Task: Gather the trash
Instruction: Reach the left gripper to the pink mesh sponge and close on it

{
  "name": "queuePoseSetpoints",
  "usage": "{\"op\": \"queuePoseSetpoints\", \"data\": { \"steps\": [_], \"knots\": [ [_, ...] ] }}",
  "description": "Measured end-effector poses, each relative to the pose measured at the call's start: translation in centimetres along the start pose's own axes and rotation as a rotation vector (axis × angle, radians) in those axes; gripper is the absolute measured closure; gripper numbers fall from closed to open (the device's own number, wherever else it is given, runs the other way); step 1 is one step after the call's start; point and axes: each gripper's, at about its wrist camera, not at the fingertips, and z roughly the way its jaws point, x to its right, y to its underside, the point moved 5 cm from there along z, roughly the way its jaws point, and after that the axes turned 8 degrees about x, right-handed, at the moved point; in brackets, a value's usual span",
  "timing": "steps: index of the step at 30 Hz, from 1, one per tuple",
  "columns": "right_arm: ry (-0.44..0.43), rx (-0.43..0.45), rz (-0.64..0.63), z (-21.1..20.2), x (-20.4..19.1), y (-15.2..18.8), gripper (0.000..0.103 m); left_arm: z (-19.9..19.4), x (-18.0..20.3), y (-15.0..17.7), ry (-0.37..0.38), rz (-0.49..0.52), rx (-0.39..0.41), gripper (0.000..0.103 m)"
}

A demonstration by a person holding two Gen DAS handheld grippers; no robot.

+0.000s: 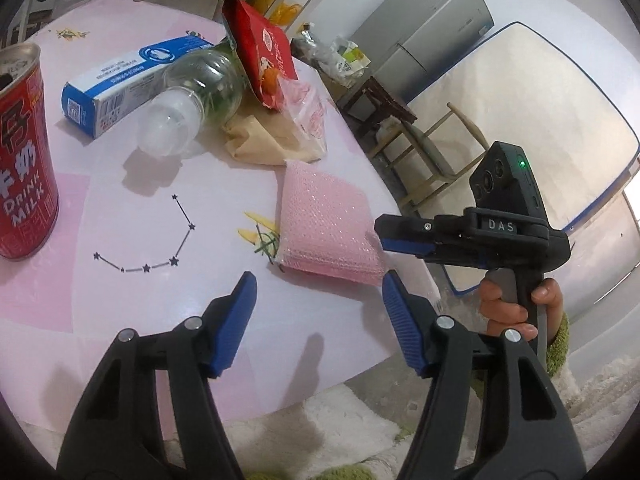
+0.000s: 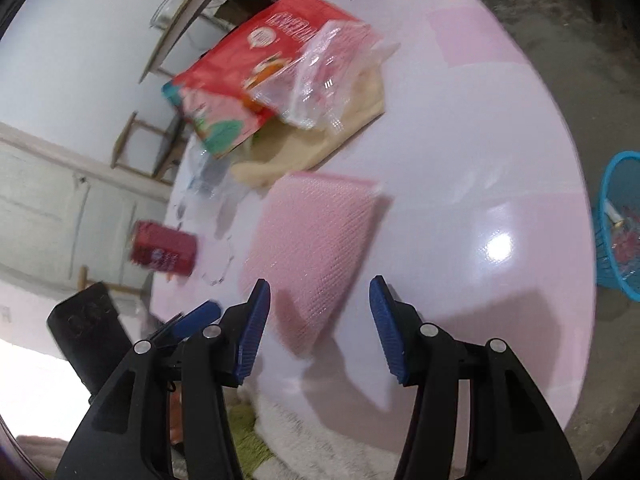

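Observation:
A pink bubble-wrap pouch (image 1: 326, 224) (image 2: 316, 236) lies flat near the round pink table's edge (image 1: 120, 320). My left gripper (image 1: 318, 304) hovers open just short of it, nothing between the pads. My right gripper (image 2: 320, 304) is open too, over the pouch's near corner; in the left wrist view it (image 1: 384, 236) sits at the pouch's right side. Behind lie a red snack bag (image 1: 262, 56) (image 2: 256, 68), a clear plastic bag (image 1: 304, 108) (image 2: 324, 80), tan paper (image 1: 260, 140), a clear bottle (image 1: 188, 100), a blue-white box (image 1: 128, 80) and a red milk can (image 1: 24, 152) (image 2: 164, 250).
A blue mesh basket (image 2: 620, 232) with some litter inside stands on the floor past the table's right edge. Wooden chairs (image 1: 432, 152) and a grey cabinet (image 1: 432, 28) stand beyond the table. A white shaggy rug (image 1: 340, 420) lies below the near edge.

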Motion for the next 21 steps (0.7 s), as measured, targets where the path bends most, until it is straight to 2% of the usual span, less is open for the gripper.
{"op": "queuePoseSetpoints", "data": {
  "steps": [6, 9, 14, 21],
  "knots": [
    [-0.012, 0.016, 0.04, 0.6, 0.5, -1.1, 0.052, 0.9, 0.8, -1.7, -0.048, 0.073, 0.036, 0.04],
    [-0.021, 0.006, 0.05, 1.2, 0.5, -1.5, 0.054, 2.9, 0.7, -2.4, -0.065, 0.09, 0.002, 0.041],
    [-0.078, -0.02, 0.078, 2.1, -0.3, -1.2, 0.065, 5.6, 0.5, -2.4, -0.048, 0.065, -0.066, 0.041],
    [-0.142, -0.072, 0.095, 3.0, -1.7, 0.4, 0.068, 4.5, -0.4, -1.3, -0.051, 0.045, -0.088, 0.041]
  ]
}}
